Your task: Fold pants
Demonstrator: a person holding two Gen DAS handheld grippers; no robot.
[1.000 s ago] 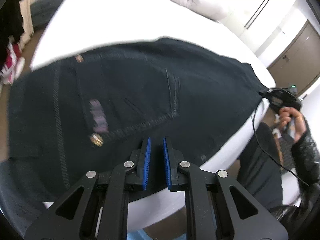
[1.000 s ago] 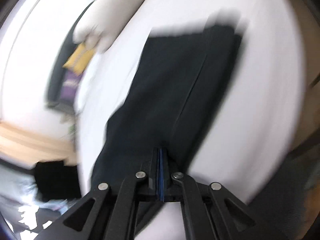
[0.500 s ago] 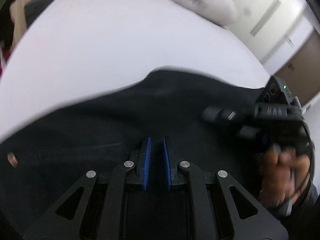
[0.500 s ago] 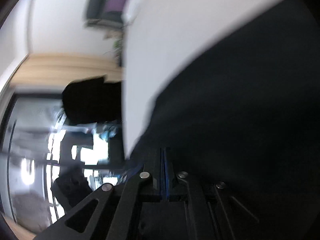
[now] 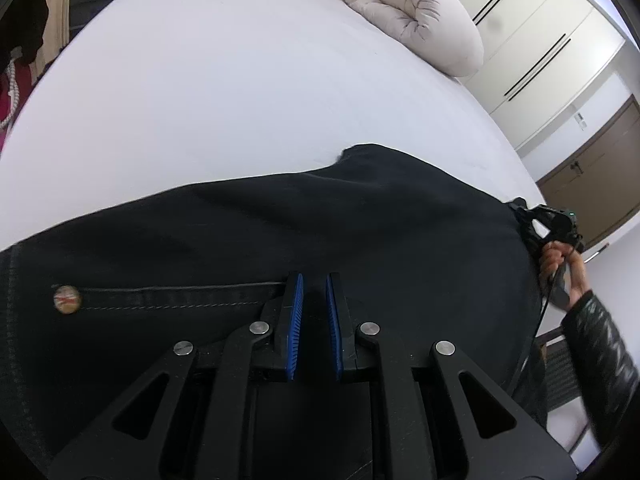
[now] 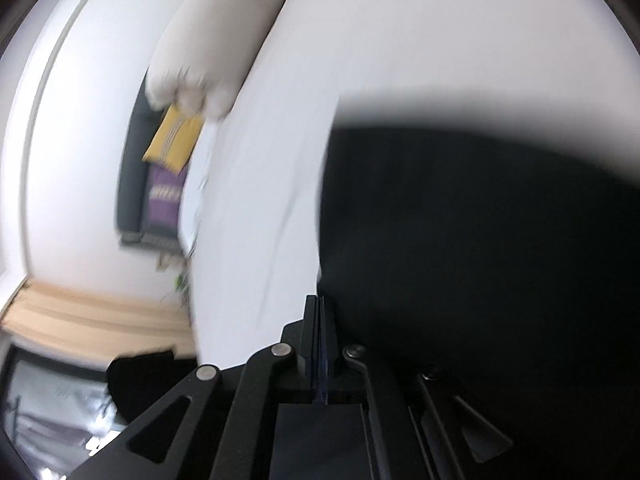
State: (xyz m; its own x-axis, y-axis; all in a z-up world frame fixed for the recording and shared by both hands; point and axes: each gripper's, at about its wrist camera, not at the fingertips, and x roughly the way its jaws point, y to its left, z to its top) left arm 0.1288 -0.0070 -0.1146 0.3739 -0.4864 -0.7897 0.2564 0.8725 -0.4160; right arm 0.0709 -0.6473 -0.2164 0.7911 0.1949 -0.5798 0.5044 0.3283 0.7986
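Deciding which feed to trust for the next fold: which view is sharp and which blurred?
Left wrist view: sharp, evenly lit, stitching and button legible on the pants, fisheye bends the bed. Right wrist view: motion-smeared, pants featureless black.

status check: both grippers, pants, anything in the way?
Left gripper clamped on pants near waistband. Right gripper shut on pants edge. Pants spread on white bed. Rolled duvet far off, nothing blocking.

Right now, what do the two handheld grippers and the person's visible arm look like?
Both the left gripper and the right gripper have black linkage frames with silver pivot rivets and blue ribbed finger pads. In the left wrist view, the right hand is bare, a thin black cable trailing, with a glossy black quilted sleeve.
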